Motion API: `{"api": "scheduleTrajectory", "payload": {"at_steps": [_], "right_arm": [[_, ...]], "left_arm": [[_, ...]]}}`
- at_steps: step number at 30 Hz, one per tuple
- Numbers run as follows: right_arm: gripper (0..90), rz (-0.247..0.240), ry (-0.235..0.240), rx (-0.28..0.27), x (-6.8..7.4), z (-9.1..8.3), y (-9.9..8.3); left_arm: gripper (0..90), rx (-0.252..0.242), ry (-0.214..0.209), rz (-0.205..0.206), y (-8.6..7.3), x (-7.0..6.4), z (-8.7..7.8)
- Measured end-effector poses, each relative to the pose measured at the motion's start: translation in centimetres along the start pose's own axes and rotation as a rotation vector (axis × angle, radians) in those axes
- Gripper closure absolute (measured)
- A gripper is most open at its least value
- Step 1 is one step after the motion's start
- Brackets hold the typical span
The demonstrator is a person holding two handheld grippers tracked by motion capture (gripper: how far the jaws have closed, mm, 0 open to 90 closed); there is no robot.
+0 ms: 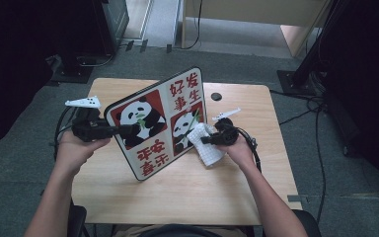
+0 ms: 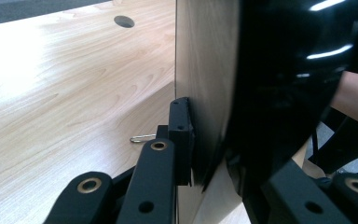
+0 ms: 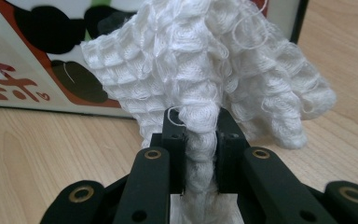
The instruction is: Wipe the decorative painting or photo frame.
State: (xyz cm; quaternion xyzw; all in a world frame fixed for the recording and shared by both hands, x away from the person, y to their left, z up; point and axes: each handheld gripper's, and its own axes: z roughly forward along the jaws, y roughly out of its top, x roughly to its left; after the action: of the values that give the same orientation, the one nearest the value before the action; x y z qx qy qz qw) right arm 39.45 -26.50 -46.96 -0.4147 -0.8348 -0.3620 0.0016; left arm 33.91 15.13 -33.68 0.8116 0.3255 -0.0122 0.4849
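Two hand-held grippers: the right hand-held gripper [image 3: 200, 140], nearest in its own view, has its jaws pinched tight on one white waffle-weave cloth [image 3: 205, 70] pressed to the panda face; the left hand-held gripper [image 2: 205, 154] is clamped on the edge of one rectangular black-rimmed board printed with two pandas and red characters [image 1: 155, 121]. Board stands tilted on its lower edge mid-bench, between both hands. Pale wooden bench [image 1: 237, 187] with one round cable hole [image 1: 216, 96], grey carpet floor around, cables trailing.

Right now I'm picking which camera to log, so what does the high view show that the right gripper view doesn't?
High view: the whole panda board tilted up on the table, left gripper clamping its edge, both forearms.
Right gripper view: the white cloth's waffle weave pinched between the jaws.
Both: cloth against the board's printed face.
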Motion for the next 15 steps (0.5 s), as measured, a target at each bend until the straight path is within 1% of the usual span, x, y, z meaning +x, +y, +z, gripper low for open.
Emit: {"api": "scheduleTrajectory", "payload": {"at_steps": [5,8,9,11,13,15], "right_arm": [[78.7,-0.014,-0.006,-0.032,0.4,-1.3,0.8],[78.7,-0.028,-0.015,-0.042,0.9,-2.1,1.3],[78.7,-0.028,-0.015,-0.042,0.9,-2.1,1.3],[78.7,-0.050,-0.026,-0.055,1.4,-2.9,1.8],[78.7,-0.058,-0.029,-0.064,1.7,-3.5,2.3],[78.8,-0.057,-0.046,-0.072,1.9,-4.0,2.7]], "left_arm": [[79.3,0.001,0.000,-0.006,0.0,0.0,0.0],[79.3,0.001,0.002,-0.004,0.0,0.0,0.0],[79.3,0.001,0.002,-0.004,0.0,0.0,0.0],[79.3,0.001,0.002,-0.005,0.0,0.0,0.0],[79.2,0.000,0.002,-0.005,0.0,0.0,0.0],[79.2,0.001,0.001,-0.008,0.0,0.0,0.0]]}}
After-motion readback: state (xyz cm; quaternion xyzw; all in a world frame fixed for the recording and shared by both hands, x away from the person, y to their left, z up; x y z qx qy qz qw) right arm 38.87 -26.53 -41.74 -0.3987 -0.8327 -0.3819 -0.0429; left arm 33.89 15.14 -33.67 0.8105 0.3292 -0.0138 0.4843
